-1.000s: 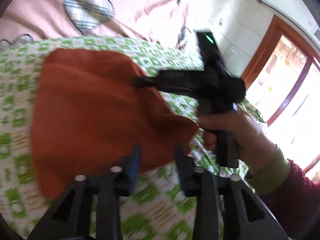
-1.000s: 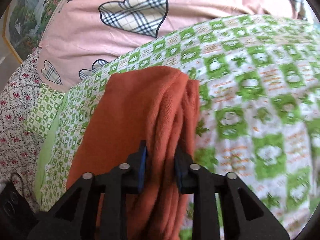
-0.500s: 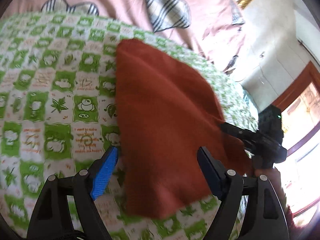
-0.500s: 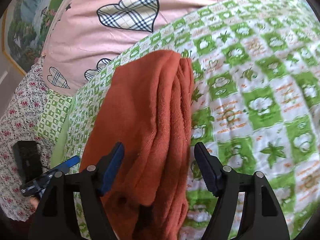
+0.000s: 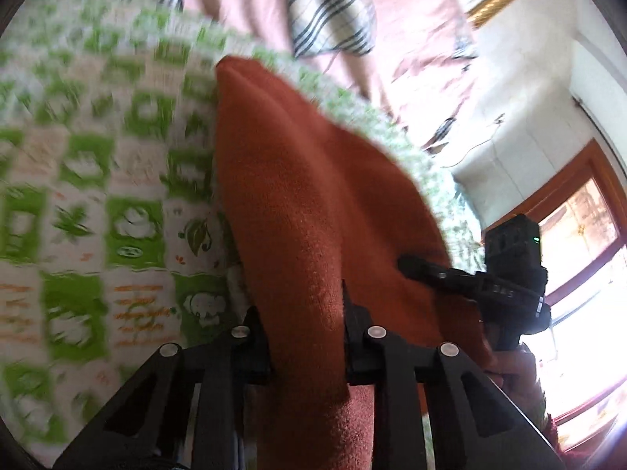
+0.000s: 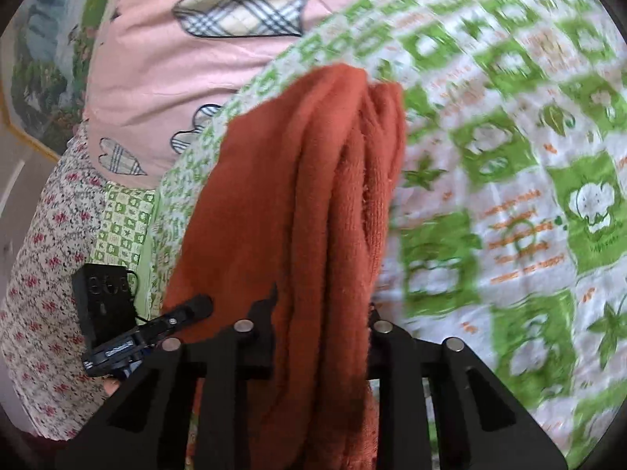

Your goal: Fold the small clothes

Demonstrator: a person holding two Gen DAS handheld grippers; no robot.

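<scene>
A rust-orange knit garment [image 5: 313, 203] lies folded lengthwise on the green-and-white patterned bedspread [image 5: 78, 203]. My left gripper [image 5: 307, 313] is shut on the near end of the garment. In the right wrist view the same garment [image 6: 305, 203] shows several stacked folds, and my right gripper [image 6: 319, 313] is shut on its near end. The right gripper also shows in the left wrist view [image 5: 423, 268] at the garment's right edge. The left gripper shows in the right wrist view [image 6: 192, 307] at the garment's left edge.
A pink quilt with plaid hearts [image 6: 219, 51] lies beyond the bedspread. A floral sheet [image 6: 43, 274] is at the left. A wooden door frame and bright window [image 5: 580, 235] stand to the right of the bed.
Both grippers were open half a second ago, straddling the garment's near end. Both have now closed onto it. A second ago they were also shut on the cloth.
</scene>
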